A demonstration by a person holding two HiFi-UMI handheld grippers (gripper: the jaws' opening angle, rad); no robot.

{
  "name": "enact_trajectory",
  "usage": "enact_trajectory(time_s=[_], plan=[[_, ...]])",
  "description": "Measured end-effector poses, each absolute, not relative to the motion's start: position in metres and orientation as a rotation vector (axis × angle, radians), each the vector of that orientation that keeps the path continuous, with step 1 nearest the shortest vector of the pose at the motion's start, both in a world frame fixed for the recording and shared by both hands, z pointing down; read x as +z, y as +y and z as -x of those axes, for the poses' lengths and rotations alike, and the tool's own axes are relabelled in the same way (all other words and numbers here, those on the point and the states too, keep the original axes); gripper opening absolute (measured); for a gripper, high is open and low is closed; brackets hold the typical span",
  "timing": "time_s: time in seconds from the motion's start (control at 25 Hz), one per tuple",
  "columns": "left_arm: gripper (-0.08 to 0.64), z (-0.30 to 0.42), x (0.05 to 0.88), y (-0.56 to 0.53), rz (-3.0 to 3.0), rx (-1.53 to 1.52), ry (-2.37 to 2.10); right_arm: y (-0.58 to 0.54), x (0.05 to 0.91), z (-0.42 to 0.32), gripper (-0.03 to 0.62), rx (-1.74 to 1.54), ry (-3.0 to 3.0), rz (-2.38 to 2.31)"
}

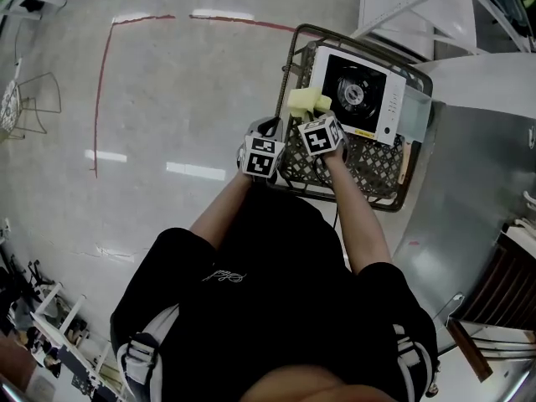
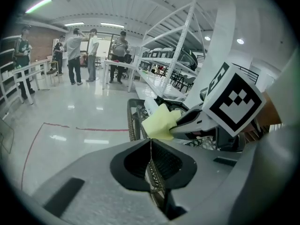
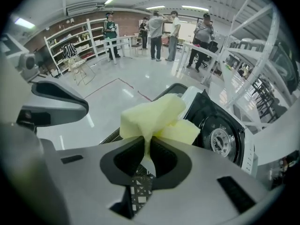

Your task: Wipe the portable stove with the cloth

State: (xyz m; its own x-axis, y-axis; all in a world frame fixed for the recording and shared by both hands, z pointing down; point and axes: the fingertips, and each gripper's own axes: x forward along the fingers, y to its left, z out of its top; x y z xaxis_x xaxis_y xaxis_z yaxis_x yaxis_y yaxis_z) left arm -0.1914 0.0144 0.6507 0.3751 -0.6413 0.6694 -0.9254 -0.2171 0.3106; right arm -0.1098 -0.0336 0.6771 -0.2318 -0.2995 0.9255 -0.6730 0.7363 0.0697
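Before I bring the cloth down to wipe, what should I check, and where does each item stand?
1. Cloth held by the right hand-held gripper: ok, its jaws are shut on a fold of it.
2. Left hand-held gripper free: ok, its jaws are together with nothing between them.
3. Stove top exposed: ok, it lies face up in the wire basket with the burner uncovered.
4. Cloth over the stove: ok, it is at the stove's left edge.
5. Cloth touching the stove: cannot tell.
6. Stove seated steadily in the basket: cannot tell.
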Motion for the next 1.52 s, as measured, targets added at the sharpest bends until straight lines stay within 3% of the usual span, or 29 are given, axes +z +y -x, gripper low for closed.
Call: enact_trajectory(time_s=[0.76,1.52], plan=[[0.023,0.166,0.631,0.06,-1.998,0.562,-1.347,0.038,0.668,0.08,0.035,0.501,-1.906,-0.787],[0.023,0.061,0.558,0.155,-2.244,0.509,-1.276,0.151,0.551,-0.037,0.028,0.476,-2.125,-1.296]])
